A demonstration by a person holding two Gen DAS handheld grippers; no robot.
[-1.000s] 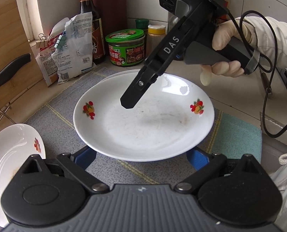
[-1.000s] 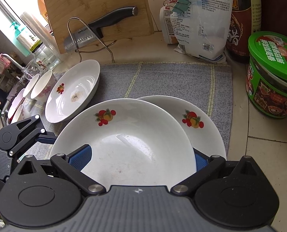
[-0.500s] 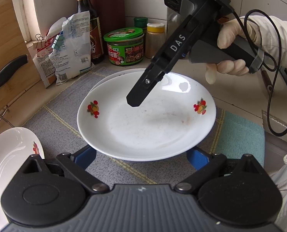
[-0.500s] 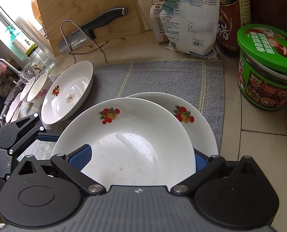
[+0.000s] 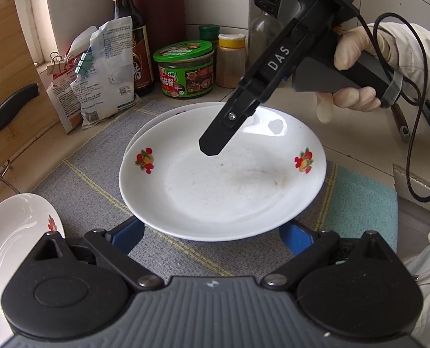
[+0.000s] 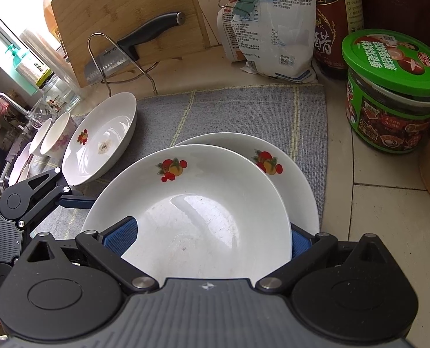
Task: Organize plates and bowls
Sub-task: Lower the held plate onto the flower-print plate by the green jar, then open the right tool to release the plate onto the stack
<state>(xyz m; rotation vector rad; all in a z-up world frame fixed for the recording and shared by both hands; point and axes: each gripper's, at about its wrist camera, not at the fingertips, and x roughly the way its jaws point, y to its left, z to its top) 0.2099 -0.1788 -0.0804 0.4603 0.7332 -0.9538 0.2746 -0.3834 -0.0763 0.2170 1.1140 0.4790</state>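
A white plate with fruit prints (image 5: pixel 223 179) (image 6: pixel 191 208) sits on top of a second like plate (image 6: pixel 290 174) (image 5: pixel 168 113) on the grey mat (image 5: pixel 99 179). My left gripper (image 5: pixel 212 232) is open, its blue pads either side of the top plate's near rim. My right gripper (image 6: pixel 203 237) is open too, its pads flanking the same plate from the other side; its body hangs over the plate in the left wrist view (image 5: pixel 232 116). A third plate (image 5: pixel 9 249) (image 6: pixel 99 139) lies at the mat's left end.
Small bowls (image 6: pixel 52 133) stand beyond the third plate near the sink. A green-lidded jar (image 5: pixel 186 69) (image 6: pixel 391 92), sauce bottle (image 5: pixel 130 34), clipped bags (image 5: pixel 101 72), cutting board (image 6: pixel 128 20) and knife (image 6: pixel 133 46) on a wire rack line the back. A teal cloth (image 5: pixel 362 211) lies right.
Both grippers have shifted slightly; the stacked plates now sit a little further right in the left wrist view. The jaws remain open around the top plate.
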